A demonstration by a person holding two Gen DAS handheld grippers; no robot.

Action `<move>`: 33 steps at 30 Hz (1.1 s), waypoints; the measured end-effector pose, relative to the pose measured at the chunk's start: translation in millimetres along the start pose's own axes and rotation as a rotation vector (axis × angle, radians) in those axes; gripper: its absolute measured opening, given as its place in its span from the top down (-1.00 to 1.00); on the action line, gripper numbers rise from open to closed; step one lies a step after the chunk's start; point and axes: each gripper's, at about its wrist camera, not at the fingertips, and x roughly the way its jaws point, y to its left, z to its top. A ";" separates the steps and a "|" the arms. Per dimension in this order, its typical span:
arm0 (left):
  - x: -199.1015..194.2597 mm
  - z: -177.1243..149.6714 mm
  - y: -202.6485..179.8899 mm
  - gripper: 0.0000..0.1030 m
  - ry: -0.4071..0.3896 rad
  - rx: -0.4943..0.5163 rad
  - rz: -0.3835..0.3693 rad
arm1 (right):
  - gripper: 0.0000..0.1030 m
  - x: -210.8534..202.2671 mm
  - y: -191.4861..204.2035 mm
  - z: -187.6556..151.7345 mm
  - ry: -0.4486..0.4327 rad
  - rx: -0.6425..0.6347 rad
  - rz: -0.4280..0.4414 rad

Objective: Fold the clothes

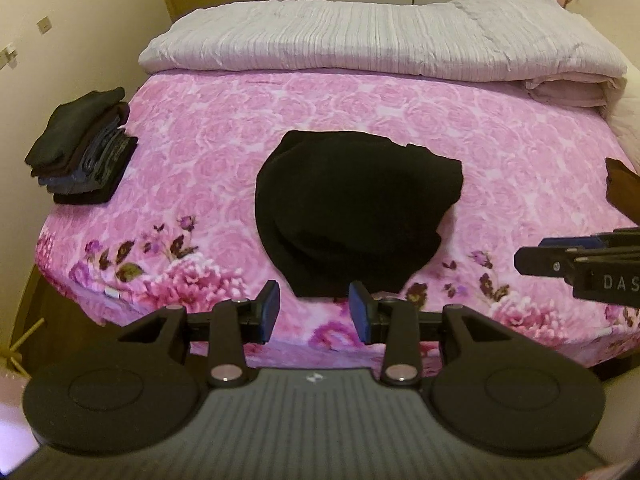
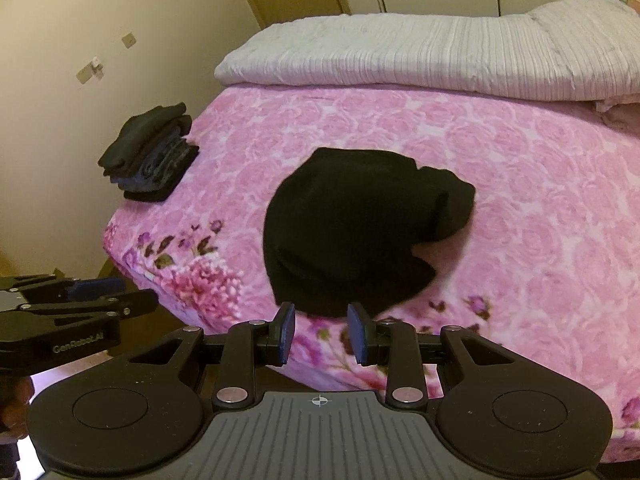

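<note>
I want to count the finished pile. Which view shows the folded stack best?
The left wrist view: the folded stack sits larger there, with its layered edges showing at the bed's left edge. The right wrist view shows the same stack smaller and darker, its layers harder to separate.

Both wrist cameras look steeply down and forward from just off the near edge of the bed (image 1: 224, 128), side by side. The right view sits further right. Both share the black garment (image 1: 352, 208), the folded stack (image 2: 152, 156) and the quilt (image 2: 400, 52).
</note>
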 end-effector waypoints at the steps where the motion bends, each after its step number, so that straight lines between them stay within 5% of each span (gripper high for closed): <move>1: 2.6 1.5 6.6 0.34 -0.003 0.006 -0.006 | 0.40 3.0 5.6 -0.2 -0.002 0.005 -0.007; 16: 85.1 1.0 21.2 0.34 0.065 0.114 -0.117 | 0.40 12.5 13.2 -15.0 0.006 0.123 -0.138; 23: 102.6 17.9 -35.2 0.34 0.024 0.256 -0.175 | 0.40 22.6 -67.0 -27.6 0.005 0.361 -0.174; 29: 132.3 41.3 -101.5 0.31 -0.002 0.407 -0.149 | 0.40 42.5 -146.7 -22.2 0.000 0.521 -0.157; 30: 139.0 47.1 -112.7 0.30 -0.001 0.431 -0.147 | 0.11 46.2 -157.0 -16.5 -0.008 0.527 -0.163; 31: 146.7 53.3 -124.0 0.30 0.004 0.454 -0.147 | -0.48 49.9 -167.3 -10.9 -0.015 0.533 -0.169; 33: 163.4 66.5 -148.2 0.28 0.012 0.500 -0.144 | -0.74 57.3 -187.9 0.2 -0.029 0.545 -0.180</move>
